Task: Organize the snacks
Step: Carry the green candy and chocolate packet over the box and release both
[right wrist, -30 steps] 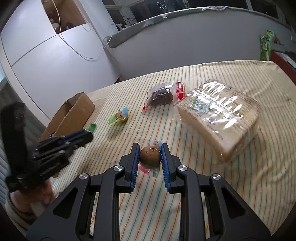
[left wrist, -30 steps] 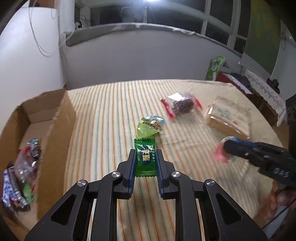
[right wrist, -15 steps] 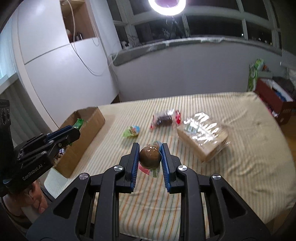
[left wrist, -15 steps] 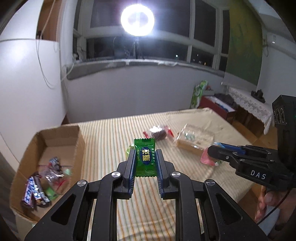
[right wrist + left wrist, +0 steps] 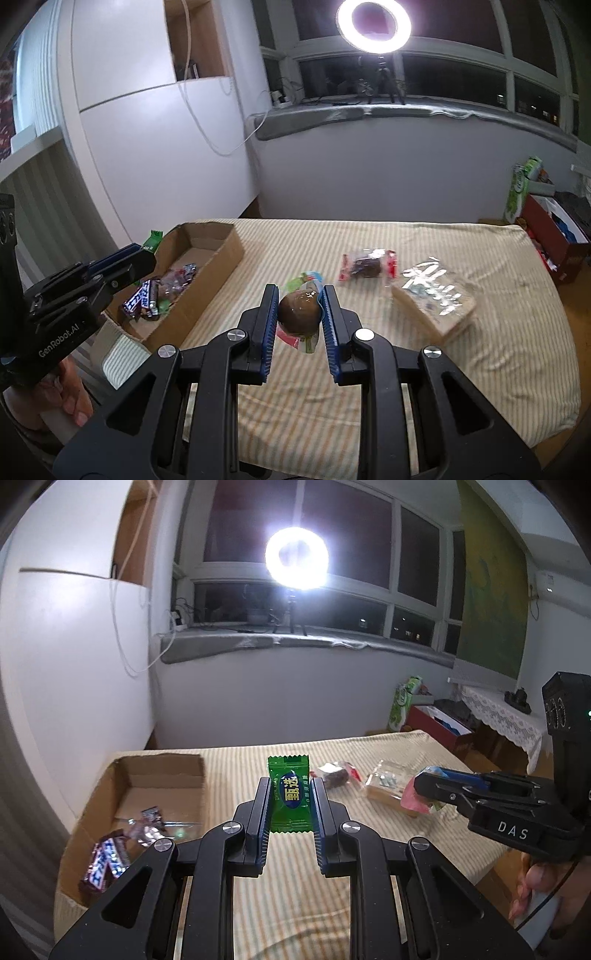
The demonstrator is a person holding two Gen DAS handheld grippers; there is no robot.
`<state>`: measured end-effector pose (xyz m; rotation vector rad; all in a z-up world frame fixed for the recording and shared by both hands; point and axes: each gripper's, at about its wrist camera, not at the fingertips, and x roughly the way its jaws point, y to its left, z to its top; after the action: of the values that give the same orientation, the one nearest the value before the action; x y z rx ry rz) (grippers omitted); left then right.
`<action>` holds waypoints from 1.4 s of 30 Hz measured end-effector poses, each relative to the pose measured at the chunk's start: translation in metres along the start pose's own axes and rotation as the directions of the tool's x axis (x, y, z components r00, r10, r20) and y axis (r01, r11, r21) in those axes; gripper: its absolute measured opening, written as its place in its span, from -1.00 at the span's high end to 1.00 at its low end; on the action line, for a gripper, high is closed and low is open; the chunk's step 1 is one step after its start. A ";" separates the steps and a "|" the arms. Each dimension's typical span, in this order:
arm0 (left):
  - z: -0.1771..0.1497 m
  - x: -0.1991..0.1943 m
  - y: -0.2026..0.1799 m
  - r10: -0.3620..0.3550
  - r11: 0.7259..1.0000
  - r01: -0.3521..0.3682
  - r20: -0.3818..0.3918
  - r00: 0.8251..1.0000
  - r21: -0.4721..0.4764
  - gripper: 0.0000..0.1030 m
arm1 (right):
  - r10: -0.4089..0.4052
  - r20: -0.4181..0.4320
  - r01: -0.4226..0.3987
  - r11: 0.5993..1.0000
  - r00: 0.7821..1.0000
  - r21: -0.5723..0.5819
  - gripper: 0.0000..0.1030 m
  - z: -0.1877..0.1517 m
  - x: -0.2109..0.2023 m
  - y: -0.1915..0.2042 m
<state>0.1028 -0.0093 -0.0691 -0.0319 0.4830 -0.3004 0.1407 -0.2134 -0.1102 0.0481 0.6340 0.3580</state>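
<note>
My left gripper (image 5: pixel 290 794) is shut on a green wrapped candy (image 5: pixel 290 794) and holds it high above the striped table. My right gripper (image 5: pixel 300 308) is shut on a brown round snack in a clear wrapper (image 5: pixel 298 314), also held above the table. An open cardboard box (image 5: pixel 162 775) with several wrapped snacks stands at the table's left; it also shows in the right wrist view (image 5: pixel 218 258). The right gripper appears in the left wrist view (image 5: pixel 428 786), and the left gripper in the right wrist view (image 5: pixel 146 254).
On the table lie a red-ended packet with a dark snack (image 5: pixel 367 264), a large clear-wrapped brown pack (image 5: pixel 434 295) and a small green-blue packet (image 5: pixel 303 278). A ring light (image 5: pixel 373 26) stands on the window sill. A red box (image 5: pixel 554 236) sits beyond the table's right edge.
Both grippers have risen well above the table with their snacks held. The view has tilted up, and the table looks farther away.
</note>
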 end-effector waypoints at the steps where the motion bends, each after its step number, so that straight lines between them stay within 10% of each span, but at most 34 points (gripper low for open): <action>1: -0.001 0.000 0.003 0.003 1.000 -0.003 0.001 1.000 -0.005 0.65 | 0.008 -0.007 -0.008 1.000 1.000 -0.009 0.54 0.001 0.005 0.006; 18: -0.024 -0.028 0.101 0.171 0.975 -0.171 -0.012 0.985 -0.141 0.65 | 0.190 -0.087 -0.202 0.965 0.978 -0.166 0.53 0.018 0.078 0.133; 37: -0.036 0.013 0.146 0.190 0.962 -0.203 -0.086 0.978 -0.183 0.65 | 0.253 -0.195 -0.287 0.943 0.948 -0.170 0.52 0.015 0.164 0.159; 40: -0.045 0.027 0.154 0.204 0.954 -0.226 -0.128 0.971 -0.195 0.52 | 0.243 -0.225 -0.284 0.943 0.944 -0.172 0.38 0.009 0.181 0.157; 42: -0.052 0.034 0.158 0.261 0.936 -0.292 -0.171 0.950 -0.194 -0.03 | 0.246 -0.208 -0.282 0.945 0.947 -0.166 0.31 0.009 0.179 0.152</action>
<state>0.1510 0.1335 -0.1466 -0.1550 0.6535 0.0303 0.2320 -0.0090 -0.1821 -0.0886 0.7764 0.6902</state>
